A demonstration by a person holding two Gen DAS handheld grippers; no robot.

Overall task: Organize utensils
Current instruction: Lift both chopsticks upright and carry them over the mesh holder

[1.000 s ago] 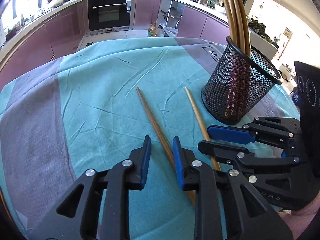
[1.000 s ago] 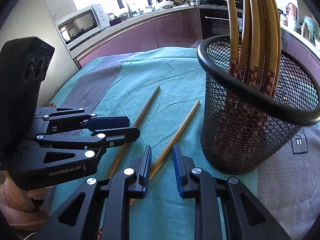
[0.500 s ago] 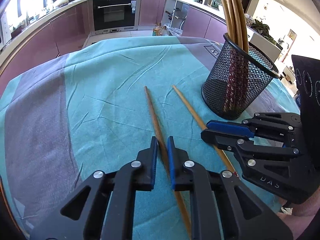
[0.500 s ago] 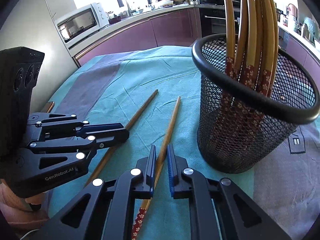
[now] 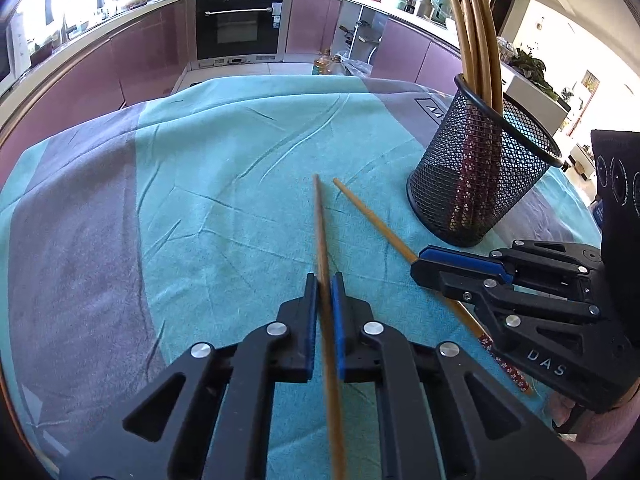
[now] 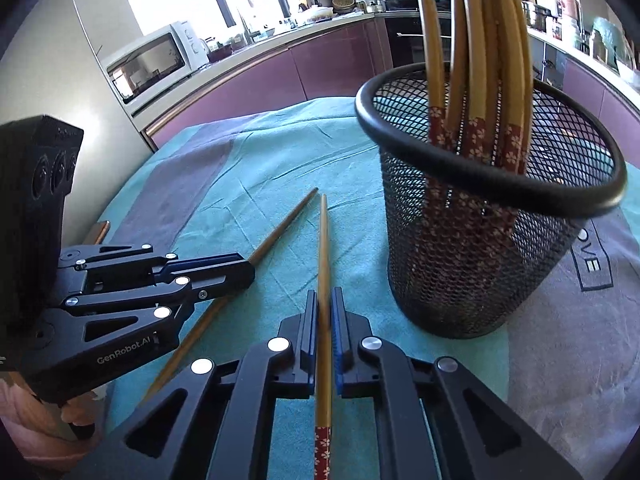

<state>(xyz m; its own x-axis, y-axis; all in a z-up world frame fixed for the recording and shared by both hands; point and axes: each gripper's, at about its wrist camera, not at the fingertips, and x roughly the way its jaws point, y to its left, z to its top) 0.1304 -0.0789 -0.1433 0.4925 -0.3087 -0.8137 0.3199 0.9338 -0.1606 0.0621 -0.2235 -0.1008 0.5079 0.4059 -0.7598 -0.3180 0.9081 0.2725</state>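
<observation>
Two wooden chopsticks lie over the teal tablecloth [image 5: 224, 184]. My left gripper [image 5: 325, 282] is shut on one chopstick [image 5: 320, 224], which points forward between its fingers. My right gripper [image 6: 324, 298] is shut on the other chopstick [image 6: 323, 248], which has a red flowered end. In the left wrist view the right gripper [image 5: 424, 266] grips its chopstick [image 5: 372, 220] at the right. In the right wrist view the left gripper [image 6: 246, 270] holds its chopstick [image 6: 280, 232] at the left. A black mesh holder [image 6: 480, 248] with several chopsticks stands to the right, also in the left wrist view [image 5: 476, 184].
The cloth has grey bands [image 5: 72, 248] and creases. Kitchen cabinets and an oven [image 5: 238, 24] stand beyond the table's far edge. A microwave [image 6: 156, 60] sits on the counter at the left of the right wrist view.
Both grippers went from open to shut, each on a chopstick. The chopsticks swung in line with the fingers, and the holder now stands farther off in the left wrist view.
</observation>
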